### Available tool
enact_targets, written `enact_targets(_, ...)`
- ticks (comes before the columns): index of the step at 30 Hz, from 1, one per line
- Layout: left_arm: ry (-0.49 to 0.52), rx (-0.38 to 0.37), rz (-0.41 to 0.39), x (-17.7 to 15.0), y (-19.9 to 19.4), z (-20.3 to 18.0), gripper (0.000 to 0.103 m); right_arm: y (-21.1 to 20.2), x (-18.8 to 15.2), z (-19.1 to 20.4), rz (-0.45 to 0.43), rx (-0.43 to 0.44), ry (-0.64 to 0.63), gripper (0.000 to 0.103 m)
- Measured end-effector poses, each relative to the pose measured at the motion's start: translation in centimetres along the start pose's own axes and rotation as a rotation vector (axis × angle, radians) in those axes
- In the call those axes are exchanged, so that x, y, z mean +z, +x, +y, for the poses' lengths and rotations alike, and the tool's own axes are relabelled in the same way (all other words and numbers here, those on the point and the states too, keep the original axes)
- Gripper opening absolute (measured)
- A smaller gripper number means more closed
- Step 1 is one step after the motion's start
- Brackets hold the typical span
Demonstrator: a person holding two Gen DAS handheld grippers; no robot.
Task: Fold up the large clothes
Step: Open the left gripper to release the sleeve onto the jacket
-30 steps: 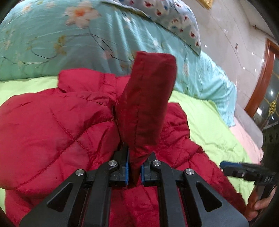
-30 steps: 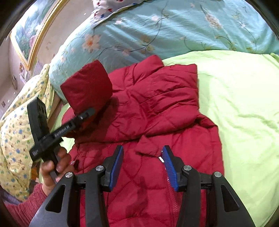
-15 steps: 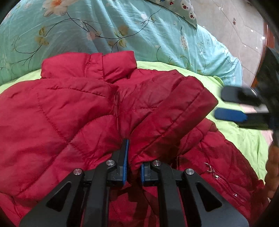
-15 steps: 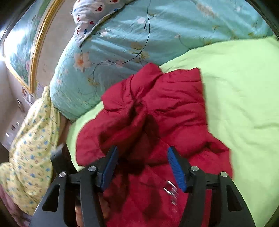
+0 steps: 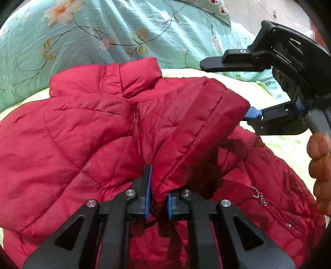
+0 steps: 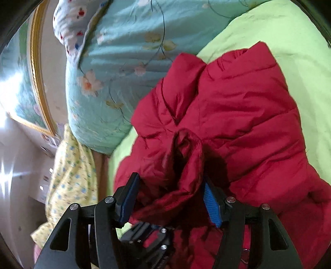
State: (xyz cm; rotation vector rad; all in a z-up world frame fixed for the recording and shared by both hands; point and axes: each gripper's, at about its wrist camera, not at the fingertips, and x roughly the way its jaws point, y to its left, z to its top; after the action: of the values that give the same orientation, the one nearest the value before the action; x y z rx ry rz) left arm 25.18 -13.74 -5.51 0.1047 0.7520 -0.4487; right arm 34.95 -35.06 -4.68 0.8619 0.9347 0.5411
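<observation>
A red quilted puffer jacket (image 5: pixel 68 142) lies on a light green sheet (image 5: pixel 269 99), collar toward the pillows. My left gripper (image 5: pixel 158 203) is shut on the jacket's sleeve (image 5: pixel 198 124), which lies folded across the jacket's front. My right gripper (image 6: pixel 171 198) is open, with the sleeve's cuff end (image 6: pixel 186 157) between its blue pads, not pinched. The right gripper also shows in the left wrist view (image 5: pixel 225 91), at the upper right beside the cuff. In the right wrist view the jacket (image 6: pixel 248 107) fills the middle and right, and part of the left gripper (image 6: pixel 149 240) sits just below.
A teal floral duvet (image 5: pixel 115 31) is heaped behind the jacket. A white patterned pillow (image 5: pixel 215 10) lies on top of it. A yellow dotted cloth (image 6: pixel 70 165) hangs at the bed's left side below a gold-framed picture (image 6: pixel 35 68). A zipper pull (image 5: pixel 258 194) shows on the jacket's front.
The left gripper has lowered the upright sleeve and laid it across the jacket's front. The right gripper has moved in from the side and now straddles the cuff.
</observation>
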Motion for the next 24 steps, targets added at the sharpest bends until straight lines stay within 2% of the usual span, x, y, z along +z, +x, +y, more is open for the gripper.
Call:
enact_targets(4, 0.002, 0.006, 0.003, 0.1, 0.0, -0.2, 0.008, 0.6, 0.1, -0.1, 0.021, -0.023, 0.005, 0.062)
enact_targets(6, -0.001, 0.006, 0.014, 0.0, -0.2, -0.2, 0.012, 1.4, 0.0, 0.0, 0.041, -0.041, -0.003, 0.056)
enact_targets(7, -0.007, -0.007, 0.020, 0.0, -0.6, 0.0, 0.015, 1.7, -0.1, 0.1, 0.044, -0.048, -0.011, 0.040)
enact_targets(8, -0.011, -0.023, 0.021, -0.1, -0.9, 0.2, 0.020, 1.9, -0.2, 0.2, 0.046, -0.079, -0.027, 0.016)
enact_targets(10, -0.032, -0.076, 0.021, -0.2, -2.2, 1.0, 0.023, 1.7, -0.2, 0.3, 0.037, -0.103, -0.039, 0.013)
enact_targets(13, -0.050, -0.112, -0.006, -0.3, -4.6, 2.3, 0.024, 0.6, 0.2, 0.4, -0.006, -0.129, -0.073, 0.010)
enact_targets(15, -0.065, -0.094, -0.027, 0.0, -5.7, 3.3, 0.024, -0.4, 0.6, 0.9, -0.043, -0.163, -0.118, 0.010)
enact_targets(19, -0.159, -0.053, -0.073, 1.4, -7.7, 7.3, 0.024, -2.3, 1.2, 1.6, -0.092, -0.233, -0.206, 0.009)
enact_targets(24, -0.276, 0.013, -0.071, 2.3, -7.6, 12.1, 0.024, -1.9, 1.2, 1.1, -0.110, -0.322, -0.287, 0.009)
